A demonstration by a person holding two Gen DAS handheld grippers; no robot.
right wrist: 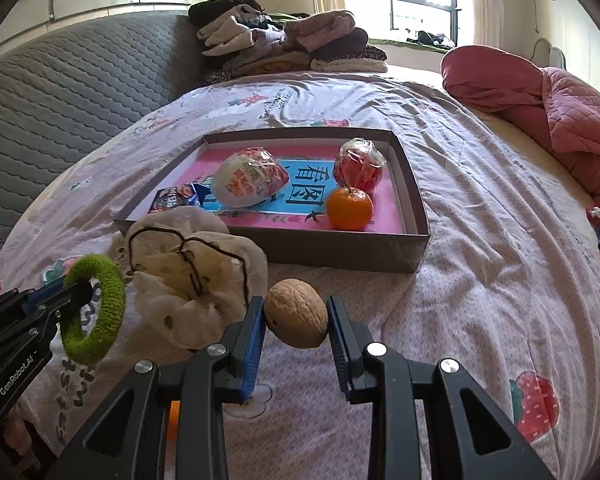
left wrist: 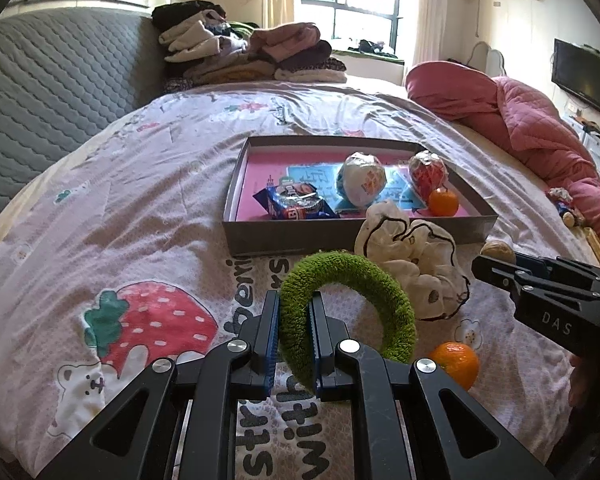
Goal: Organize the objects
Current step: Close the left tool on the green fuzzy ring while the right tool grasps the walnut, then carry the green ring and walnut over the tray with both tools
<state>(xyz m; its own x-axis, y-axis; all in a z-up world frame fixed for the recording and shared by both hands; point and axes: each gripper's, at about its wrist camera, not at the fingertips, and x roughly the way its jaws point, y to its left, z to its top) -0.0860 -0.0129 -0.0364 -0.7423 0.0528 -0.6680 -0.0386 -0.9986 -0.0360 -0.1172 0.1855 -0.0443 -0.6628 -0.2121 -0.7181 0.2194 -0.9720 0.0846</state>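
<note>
A green fuzzy hair tie hangs clamped in the left gripper, whose jaws pinch one side of the ring, lifted clear of the bed. The right gripper has its jaws clenched on a walnut, held by its two ends above the sheet.

Just beyond both lies a cream scrunchie with dark trim, crumpled on the bed and touching the near wall of a shallow grey box. Inside the box, on its pink and blue lining, sit a blue snack packet at the near left, a white wrapped bun in the middle, a red wrapped item toward the far right and a mandarin just in front of it.

A second mandarin lies on the strawberry-print bedsheet, close under the left gripper. Farther off, folded clothes are stacked at the head of the bed against a grey quilted headboard, and a pink quilt is bunched along the right edge.
</note>
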